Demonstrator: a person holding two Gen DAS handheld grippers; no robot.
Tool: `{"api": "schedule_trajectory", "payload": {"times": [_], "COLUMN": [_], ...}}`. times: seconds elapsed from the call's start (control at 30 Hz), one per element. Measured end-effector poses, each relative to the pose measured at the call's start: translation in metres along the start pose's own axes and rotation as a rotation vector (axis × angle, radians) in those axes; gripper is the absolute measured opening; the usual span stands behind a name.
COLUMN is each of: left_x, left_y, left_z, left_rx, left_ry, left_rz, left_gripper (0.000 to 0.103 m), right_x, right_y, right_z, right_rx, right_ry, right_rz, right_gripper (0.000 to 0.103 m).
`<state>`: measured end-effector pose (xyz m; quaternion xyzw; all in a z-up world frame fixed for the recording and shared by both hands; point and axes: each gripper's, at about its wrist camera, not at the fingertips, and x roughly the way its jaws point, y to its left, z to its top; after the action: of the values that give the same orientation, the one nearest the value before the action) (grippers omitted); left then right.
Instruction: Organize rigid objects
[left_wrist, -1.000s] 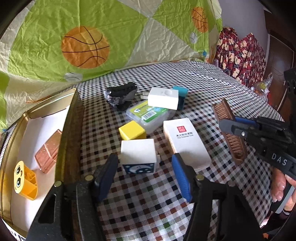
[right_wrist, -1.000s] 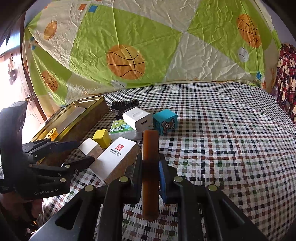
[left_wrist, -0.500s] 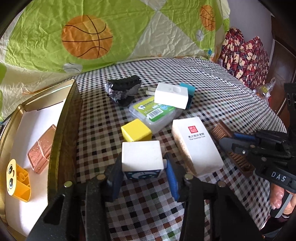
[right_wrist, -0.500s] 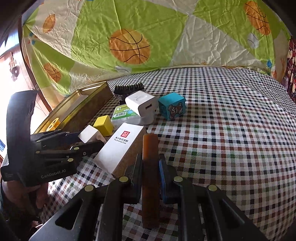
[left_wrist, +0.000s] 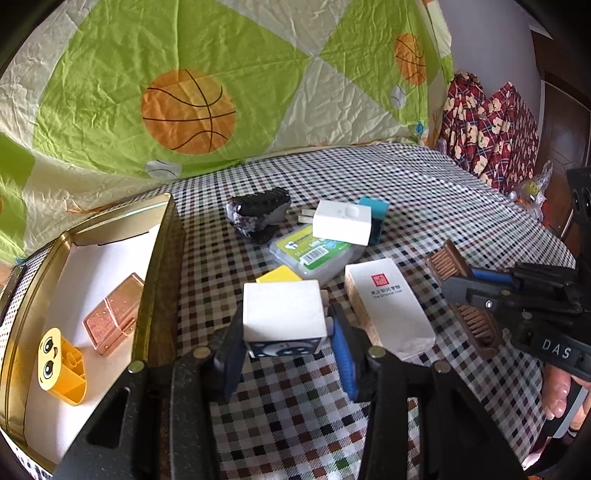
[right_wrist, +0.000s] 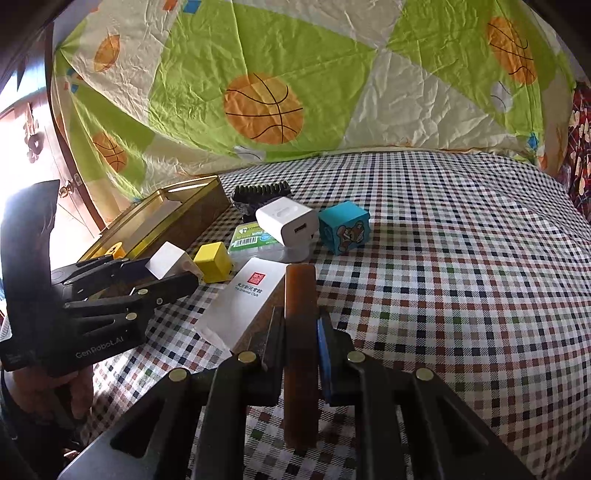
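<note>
Left gripper (left_wrist: 286, 341): angled down toward the checked tablecloth (left_wrist: 424, 192), its jaws having just closed in; the blue pads now pinch a white cube (left_wrist: 282, 312) by its two sides.
White cube: held between the pads, its dark patterned face toward the camera, just in front of a yellow cube (left_wrist: 277, 276).
Right gripper (right_wrist: 301, 328): also tilted downward, fingers pressed tight on a brown comb (right_wrist: 301, 332) that stands on edge between them.
Person's hand (right_wrist: 70, 391): wrapped around the left gripper's handle, low at the left edge of the right wrist view.
White carton (left_wrist: 388, 304): lies flat between the two grippers.
Gold tin (left_wrist: 162, 258): open, to the left, holding a yellow face-printed piece (left_wrist: 61, 367) and a copper-coloured case (left_wrist: 112, 315).
Further back: a clear plastic box (left_wrist: 317, 254), a white charger (left_wrist: 341, 221) resting on it, a blue cube (right_wrist: 345, 227), a black comb-like item (left_wrist: 258, 212).
</note>
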<state>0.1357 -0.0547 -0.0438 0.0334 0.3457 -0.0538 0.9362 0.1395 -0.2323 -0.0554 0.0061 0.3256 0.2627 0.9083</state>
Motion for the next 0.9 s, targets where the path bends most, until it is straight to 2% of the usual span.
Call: {"api": "schedule_trajectory", "payload": {"times": [0.9], "left_x": [-0.038], "left_y": [0.015], "left_z": [-0.007], "left_rx": [-0.082], "left_ry": [-0.216], "left_rz": [0.081], "left_gripper": [0.042], "right_x": [-0.030], "right_y": [0.006], "right_z": [-0.003], "right_rx": [-0.022], "right_ry": [-0.178], "right_rz": [-0.057], "right_gripper": [0.017]}}
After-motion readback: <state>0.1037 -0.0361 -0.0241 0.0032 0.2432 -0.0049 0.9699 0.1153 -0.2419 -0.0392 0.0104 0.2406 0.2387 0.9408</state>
